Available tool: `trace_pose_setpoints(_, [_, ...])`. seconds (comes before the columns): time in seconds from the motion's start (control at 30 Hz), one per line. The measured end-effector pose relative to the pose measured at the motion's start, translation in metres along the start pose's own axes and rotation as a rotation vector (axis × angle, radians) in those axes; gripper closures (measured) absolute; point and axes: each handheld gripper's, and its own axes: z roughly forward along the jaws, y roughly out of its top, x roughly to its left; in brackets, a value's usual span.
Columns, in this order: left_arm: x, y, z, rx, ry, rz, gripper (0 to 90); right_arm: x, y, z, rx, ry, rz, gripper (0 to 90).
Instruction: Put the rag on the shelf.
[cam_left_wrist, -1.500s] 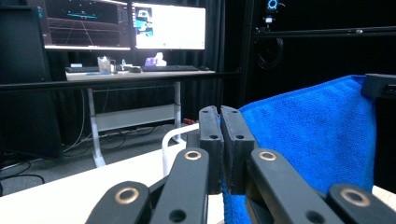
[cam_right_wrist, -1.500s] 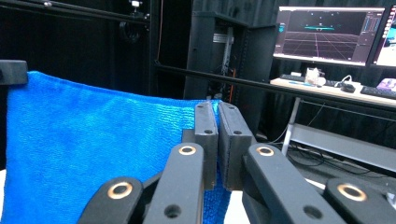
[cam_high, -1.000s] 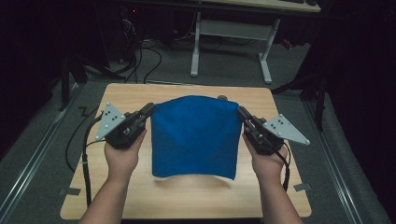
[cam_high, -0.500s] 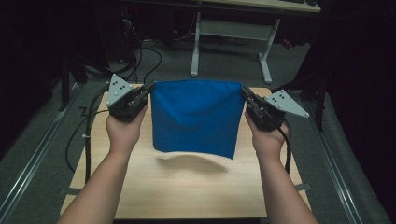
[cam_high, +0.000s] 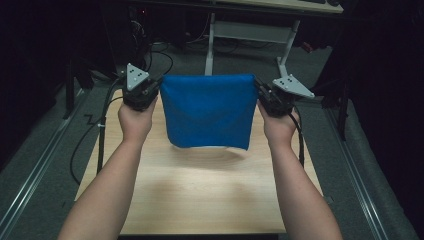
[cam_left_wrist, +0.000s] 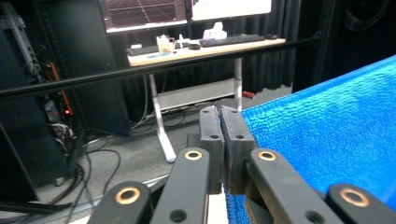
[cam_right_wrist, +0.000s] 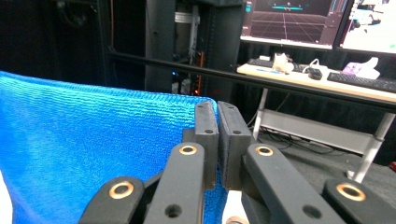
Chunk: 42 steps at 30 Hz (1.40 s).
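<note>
Cloth (cam_high: 207, 112) hangs above the tabletop (cam_high: 200, 195), stretched between our two tools: we see the left tool (cam_high: 156, 90) clenched on its upper left corner and the right tool (cam_high: 260, 91) clenched on its upper right corner.

1. Cloth (cam_high: 207, 110): blue woven fabric, matt, with a coarse ribbed weave, pinched between both pairs of jaws.
2. Left gripper (cam_left_wrist: 220, 122) and right gripper (cam_right_wrist: 217, 116): matt black plastic jaws, smooth, with brass-coloured rivets just below the pads.
3. Table (cam_high: 200, 195): pale wood grain, smooth with a soft sheen, beneath the jaws.
</note>
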Motion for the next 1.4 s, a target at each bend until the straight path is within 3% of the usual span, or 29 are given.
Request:
trace_pose_setpoints(0.23, [0.008, 0.011, 0.02, 0.017, 0.02, 0.024, 88.5, -0.009, 0.004, 0.027, 0.025, -0.015, -0.013, 88.4])
trace_pose_setpoints(0.37, [0.013, 0.013, 0.032, 0.03, 0.023, 0.014, 88.5, -0.013, 0.006, 0.039, 0.05, -0.026, -0.043, 88.3])
trace_pose_setpoints(0.47, [0.014, 0.012, 0.043, 0.047, 0.034, 0.025, 88.5, -0.016, 0.006, 0.048, 0.057, -0.025, -0.041, 88.3])
trace_pose_setpoints(0.6, [0.017, 0.007, 0.058, 0.085, 0.041, 0.01, 88.4, -0.023, 0.004, 0.058, 0.072, -0.018, -0.023, 88.3])
trace_pose_setpoints(0.73, [0.016, -0.016, 0.072, 0.171, 0.025, -0.027, 88.5, -0.026, -0.01, 0.069, 0.116, -0.014, 0.008, 88.4])
trace_pose_setpoints(0.83, [0.014, -0.038, 0.078, 0.224, 0.004, -0.039, 88.5, -0.025, -0.027, 0.075, 0.16, -0.012, -0.002, 88.3])
trace_pose_setpoints(0.9, [0.013, -0.05, 0.079, 0.24, -0.018, -0.063, 88.5, -0.025, -0.039, 0.077, 0.194, -0.01, 0.003, 88.4])
trace_pose_setpoints(1.07, [0.007, -0.071, 0.076, 0.262, -0.049, -0.068, 88.4, -0.025, -0.062, 0.075, 0.237, -0.005, 0.02, 88.3])
trace_pose_setpoints(1.2, [0.002, -0.084, 0.075, 0.289, -0.074, -0.062, 88.3, -0.022, -0.074, 0.072, 0.251, 0.005, 0.025, 88.2])
trace_pose_setpoints(1.4, [-0.002, -0.107, 0.07, 0.317, -0.104, -0.1, 88.3, -0.021, -0.1, 0.068, 0.292, 0.015, 0.04, 88.2])
